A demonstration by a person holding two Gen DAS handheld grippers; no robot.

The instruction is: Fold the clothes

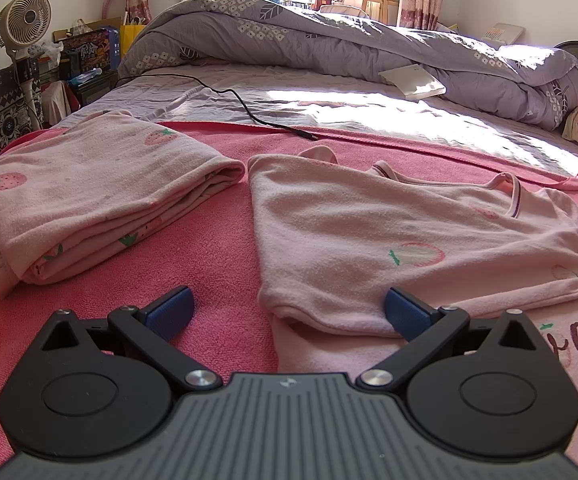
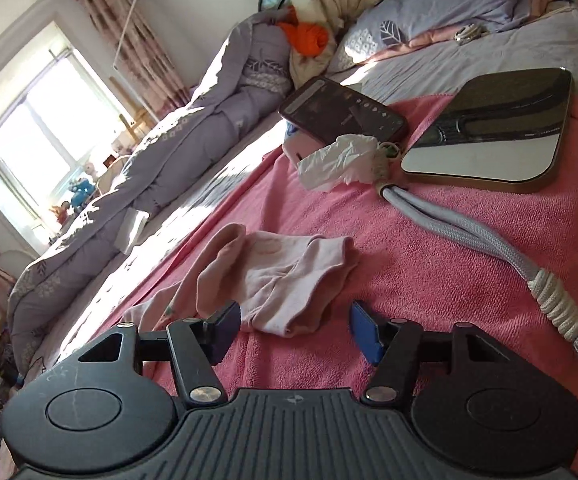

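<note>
Pink shirt (image 1: 389, 240) lay half-folded on red towel (image 1: 217, 248); my left gripper (image 1: 289, 308) spread at hem, right gripper (image 2: 295, 330) half-spread, empty, before sleeve (image 2: 289, 280). Best pinch edges cleanly, fold inward flat.

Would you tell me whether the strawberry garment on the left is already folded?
Folded: the strawberry garment lies in stacked layers with a rounded fold edge on the pink towel.
</note>
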